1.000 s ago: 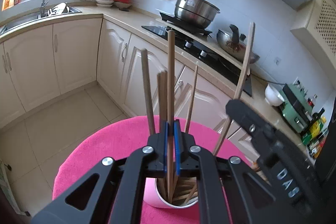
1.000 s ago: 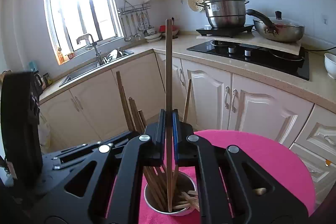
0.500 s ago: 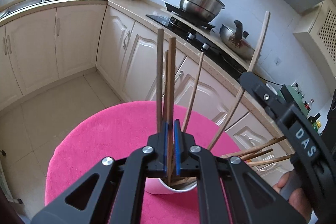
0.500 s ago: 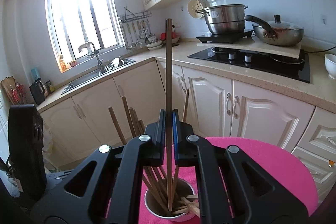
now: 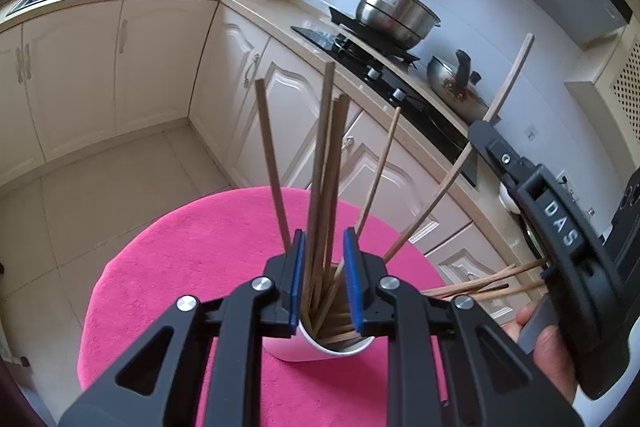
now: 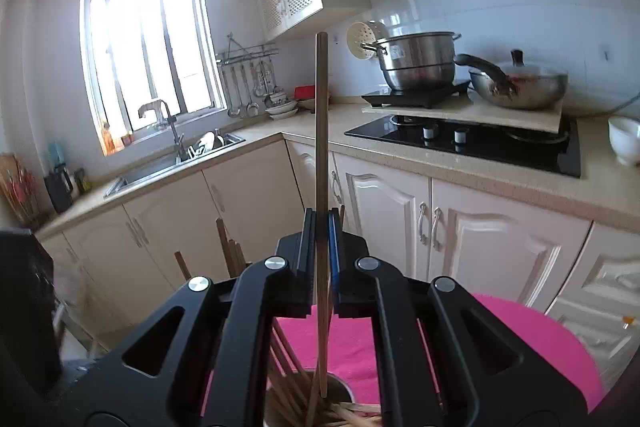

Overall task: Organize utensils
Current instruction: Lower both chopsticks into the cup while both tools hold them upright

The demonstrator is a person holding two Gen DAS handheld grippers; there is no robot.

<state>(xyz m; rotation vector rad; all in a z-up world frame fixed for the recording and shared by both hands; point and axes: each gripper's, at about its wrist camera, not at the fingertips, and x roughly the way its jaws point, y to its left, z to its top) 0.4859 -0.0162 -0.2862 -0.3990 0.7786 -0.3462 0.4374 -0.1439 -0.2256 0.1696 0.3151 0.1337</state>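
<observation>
The left gripper [image 5: 325, 279] has just been opening its jaws, so they are now standing apart around upright chopsticks [image 5: 324, 163] already sitting in the white cup [image 5: 320, 349] directly beneath. The right gripper [image 6: 320, 259] is clenching one chopstick [image 6: 321, 131], its length vertical, tip hanging inside the cup's mouth below.
</observation>
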